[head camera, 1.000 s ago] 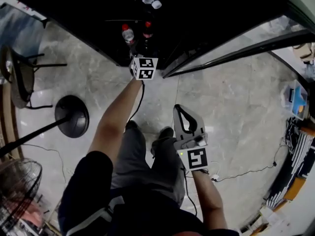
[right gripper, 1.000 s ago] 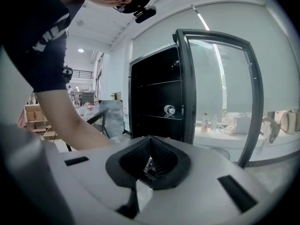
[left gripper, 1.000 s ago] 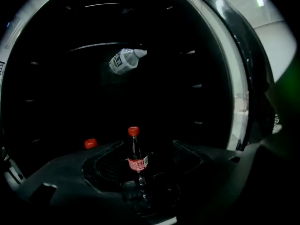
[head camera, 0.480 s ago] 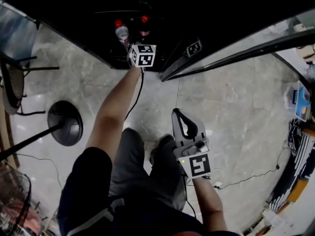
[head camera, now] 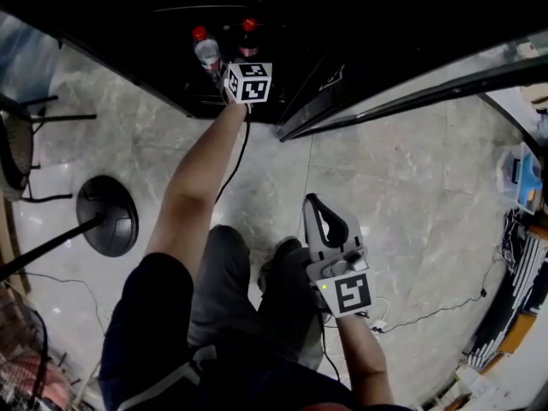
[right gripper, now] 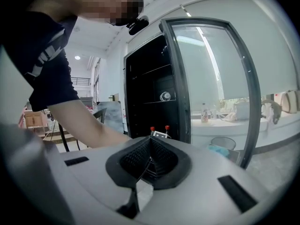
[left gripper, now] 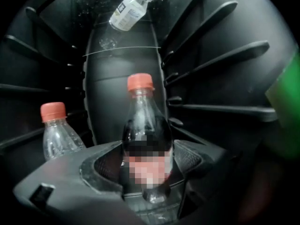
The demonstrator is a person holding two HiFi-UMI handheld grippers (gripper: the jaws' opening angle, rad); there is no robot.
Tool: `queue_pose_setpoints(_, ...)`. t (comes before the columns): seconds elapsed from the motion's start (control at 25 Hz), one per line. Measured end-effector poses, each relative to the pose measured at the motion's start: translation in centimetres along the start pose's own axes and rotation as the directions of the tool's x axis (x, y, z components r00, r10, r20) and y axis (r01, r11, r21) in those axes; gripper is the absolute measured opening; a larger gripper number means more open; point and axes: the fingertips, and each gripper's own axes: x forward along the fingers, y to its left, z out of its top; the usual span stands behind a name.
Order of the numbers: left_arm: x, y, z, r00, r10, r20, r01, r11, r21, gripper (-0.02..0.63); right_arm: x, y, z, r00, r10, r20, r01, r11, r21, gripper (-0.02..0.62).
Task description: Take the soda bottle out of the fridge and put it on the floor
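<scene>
**Grasp step: soda bottle between parted jaws**

Far left on the fridge (right gripper: 140, 88) shelf stands one clear bottle (left gripper: 56, 135), red-capped. Just beside it, upright, is the one soda bottle (left gripper: 143, 125). It sits inside your left gripper (left gripper: 147, 149), whose jaws stand apart on either side of it. Next, I judge, you need to close on it, then lift it out without knocking its neighbour. A third bottle (left gripper: 129, 11) lies on the shelf above. Your right gripper (right gripper: 149, 149) hangs over the floor (head camera: 402, 187), jaws together, empty.
</scene>
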Motion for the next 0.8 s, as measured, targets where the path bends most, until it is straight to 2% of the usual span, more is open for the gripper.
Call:
queue_pose_setpoints(0.16, 1.0, 0.2, 0.1, 1.000, 0.004, 0.010, -0.004, 1.000, -0.012, 0.334, 0.0, -0.2, -0.8, 1.000, -0.001, -0.002, 0.001, 1.000, 0.017, 0.020)
queue_pose_setpoints(0.32, 1.4, 0.3, 0.4, 0.999, 0.027, 0.024, -0.027, 1.000, 0.007, 0.334, 0.1, 0.0, -1.3, 1.000, -0.002, -0.004, 0.002, 1.000, 0.029, 0.020)
queue_pose_setpoints(0.52, 0.7, 0.4, 0.1, 1.000, 0.018, 0.015, -0.018, 0.999, -0.026, 0.328, -0.1, 0.0, -1.8, 1.000, -0.001, -0.014, 0.001, 1.000, 0.026, 0.020)
queue_pose_setpoints(0.72, -0.5, -0.9, -0.1, 0.999, -0.048, 0.013, 0.047, 0.997, 0.059, 0.324, -0.3, 0.0, -2.2, 1.000, 0.001, -0.021, 0.000, 1.000, 0.020, 0.018)
queue_pose_setpoints(0.8, -1.5, -1.0, -0.3, 0.998, -0.065, 0.020, 0.064, 0.996, 0.067, 0.324, -0.2, 0.1, -2.3, 1.000, 0.011, -0.026, -0.011, 1.000, 0.012, 0.019)
